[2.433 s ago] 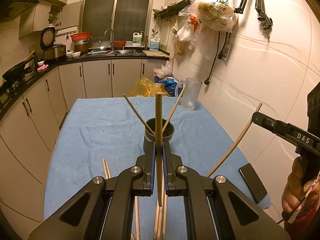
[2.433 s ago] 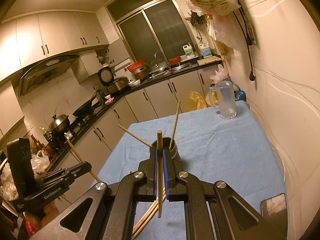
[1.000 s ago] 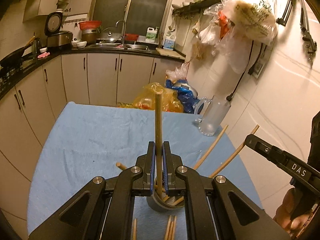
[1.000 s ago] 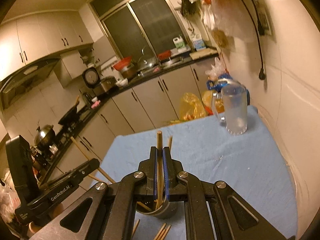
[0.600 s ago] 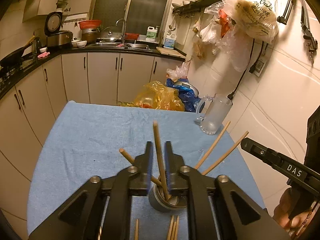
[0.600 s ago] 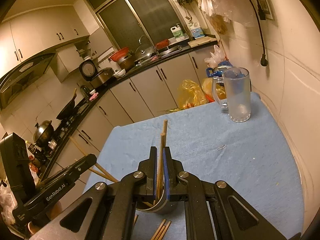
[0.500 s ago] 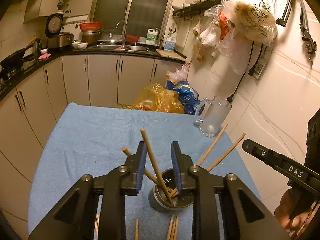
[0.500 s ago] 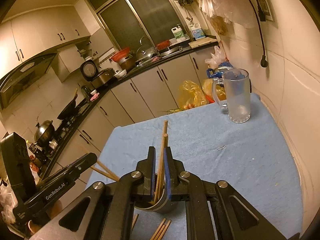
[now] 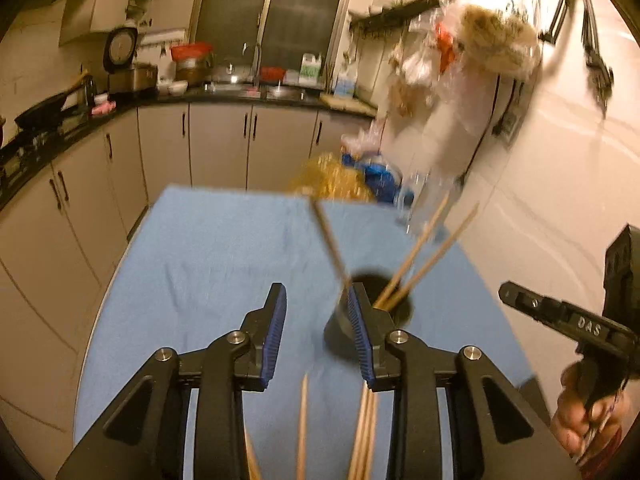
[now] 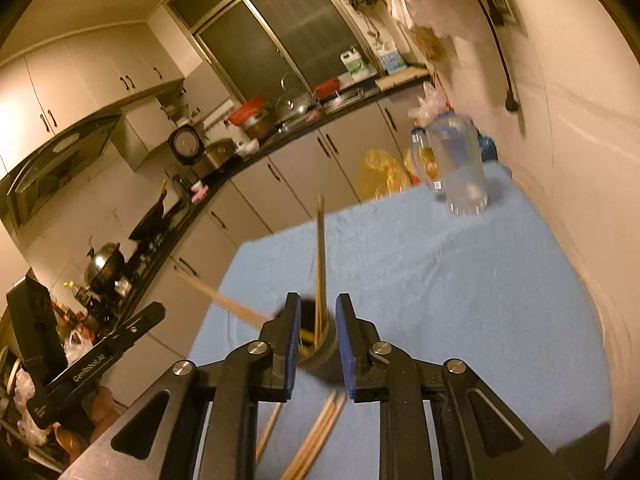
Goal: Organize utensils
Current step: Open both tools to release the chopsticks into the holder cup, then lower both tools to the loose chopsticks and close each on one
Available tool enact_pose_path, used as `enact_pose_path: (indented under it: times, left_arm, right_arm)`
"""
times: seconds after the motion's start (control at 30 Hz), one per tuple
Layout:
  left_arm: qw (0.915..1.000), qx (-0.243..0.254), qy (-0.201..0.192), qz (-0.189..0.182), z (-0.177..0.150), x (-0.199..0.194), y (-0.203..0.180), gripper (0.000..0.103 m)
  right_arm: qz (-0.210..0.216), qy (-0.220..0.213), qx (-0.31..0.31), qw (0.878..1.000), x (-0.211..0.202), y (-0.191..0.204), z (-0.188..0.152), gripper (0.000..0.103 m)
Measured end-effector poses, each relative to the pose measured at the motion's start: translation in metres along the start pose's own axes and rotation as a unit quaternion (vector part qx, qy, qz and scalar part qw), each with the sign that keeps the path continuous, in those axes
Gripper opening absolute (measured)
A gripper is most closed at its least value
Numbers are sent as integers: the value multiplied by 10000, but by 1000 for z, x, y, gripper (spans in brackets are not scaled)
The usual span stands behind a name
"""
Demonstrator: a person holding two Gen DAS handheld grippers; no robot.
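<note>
A dark metal utensil cup stands on the blue cloth with several wooden chopsticks leaning out of it. My left gripper is open and empty, just left of and before the cup. My right gripper is open and empty, right in front of the cup, whose chopsticks rise between the jaws. Loose chopsticks lie on the cloth under both grippers, also in the right wrist view.
A clear glass mug stands at the table's far right corner by the white wall. Yellow and blue bags sit behind the table. Kitchen cabinets run along the left and back.
Both grippers held a chopstick over the cup, then opened and dropped them in. Both have since pulled back from the cup, jaws wider.
</note>
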State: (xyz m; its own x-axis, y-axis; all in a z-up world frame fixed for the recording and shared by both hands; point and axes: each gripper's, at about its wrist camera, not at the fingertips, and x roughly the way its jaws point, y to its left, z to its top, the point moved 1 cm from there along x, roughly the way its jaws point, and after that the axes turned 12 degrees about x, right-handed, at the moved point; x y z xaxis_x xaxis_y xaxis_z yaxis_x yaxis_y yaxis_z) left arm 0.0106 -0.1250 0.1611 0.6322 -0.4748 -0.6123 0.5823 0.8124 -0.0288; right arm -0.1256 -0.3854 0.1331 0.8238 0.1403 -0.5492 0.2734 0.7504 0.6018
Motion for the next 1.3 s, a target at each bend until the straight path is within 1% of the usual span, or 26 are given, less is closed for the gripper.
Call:
enact_pose_path:
  times: [0.03, 0.13, 0.17, 0.2, 0.23, 0.3, 0.37, 0.43, 0.5, 0.57, 0.63, 0.7, 0.77, 0.8, 0.83, 0.9, 0.97, 1.03, 1.1, 1.17, 1.3]
  left_arm:
    - [9998, -6, 212, -53, -15, 5, 1, 31]
    - [9977, -16, 664, -94, -45, 20, 1, 31]
    - [9968, -21, 794, -115, -52, 25, 1, 31]
    - [9948, -25, 1003, -185, -62, 34, -1, 31]
    - [9935, -44, 1106, -249, -67, 39, -1, 31]
    - [9899, -84, 1369, -350, -77, 51, -4, 31]
    - [9874, -56, 1522, -422, -84, 60, -5, 31]
    - [9859, -33, 1632, -379, -90, 67, -8, 31]
    - [9840, 79, 1737, -397, -91, 76, -12, 31]
    - [9819, 193, 1865, -276, -94, 86, -14, 30]
    - [9790, 313, 1984, -335, -98, 96, -14, 29]
    - [9777, 350, 2041, -345, -100, 103, -14, 26]
    - [9747, 471, 2147, -405, -105, 112, -16, 13]
    - [9741, 509, 2173, -363, -106, 115, -16, 7]
    - [9759, 603, 2078, -266, -105, 115, -16, 7]
    - [9771, 616, 2009, -343, -105, 116, -15, 7]
    - [9801, 527, 1846, -508, -106, 117, -10, 7]
    - [9812, 378, 1755, -708, -107, 118, -3, 7]
    - [9806, 236, 1741, -873, -108, 117, 5, 7]
    - [9806, 204, 1719, -920, -109, 117, 10, 7]
    - [9797, 103, 1717, -1032, -113, 114, 12, 7]
  right_arm:
    - [-29, 90, 46, 9999, 4, -5, -7, 26]
    - [-7, 619, 292, 9977, 26, -22, -36, 26]
    - [17, 819, 388, 9959, 35, -28, -45, 26]
    - [3, 956, 467, 9943, 41, -32, -52, 26]
    - [-28, 1120, 536, 9923, 48, -37, -61, 26]
    - [-39, 1303, 576, 9898, 56, -41, -71, 26]
    - [-86, 1454, 610, 9874, 62, -44, -80, 26]
    - [-88, 1570, 592, 9858, 66, -45, -86, 26]
    - [-145, 1587, 557, 9857, 68, -45, -89, 26]
    - [-199, 1597, 549, 9854, 69, -45, -93, 26]
    - [-261, 1594, 532, 9854, 69, -44, -94, 26]
    - [-357, 1612, 535, 9848, 72, -42, -96, 26]
    - [-418, 1635, 529, 9842, 74, -42, -97, 26]
    - [-474, 1641, 509, 9840, 76, -41, -98, 26]
    - [-519, 1644, 491, 9838, 77, -39, -100, 26]
    - [-634, 1679, 423, 9828, 82, -34, -102, 23]
    - [-772, 1743, 334, 9811, 90, -26, -107, 19]
    - [-977, 1779, 196, 9790, 98, -20, -110, 17]
    - [-1138, 1808, 110, 9768, 107, -15, -112, 17]
    - [-1354, 1826, 47, 9738, 117, -12, -114, 16]
    - [-1613, 1880, -120, 9687, 134, -5, -118, 15]
